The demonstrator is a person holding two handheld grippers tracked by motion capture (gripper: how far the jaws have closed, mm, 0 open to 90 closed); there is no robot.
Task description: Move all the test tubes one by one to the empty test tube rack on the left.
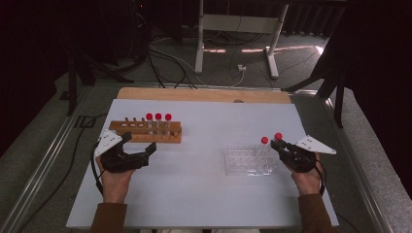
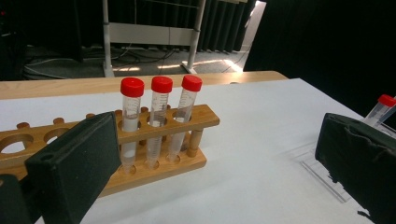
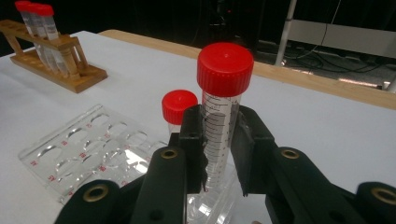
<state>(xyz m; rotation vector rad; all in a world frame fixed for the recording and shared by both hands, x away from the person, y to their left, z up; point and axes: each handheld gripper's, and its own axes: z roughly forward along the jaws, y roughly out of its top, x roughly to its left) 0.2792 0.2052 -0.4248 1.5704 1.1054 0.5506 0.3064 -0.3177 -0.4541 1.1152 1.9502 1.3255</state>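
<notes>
Right gripper [image 3: 219, 154] clamps a red-capped tube [image 3: 223, 116] standing in the clear rack [image 3: 79, 154], beside a second tube [image 3: 179, 106]. Left gripper [image 1: 130, 150], jaws wide and empty, waits by the far wooden rack [image 1: 145, 132]. Likely next: lift straight up

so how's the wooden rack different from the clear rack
The wooden rack is brown and opaque with three capped tubes standing in it; the clear rack is see-through plastic, lies lower and has one capped tube in it. Both sit on the white table.
</notes>
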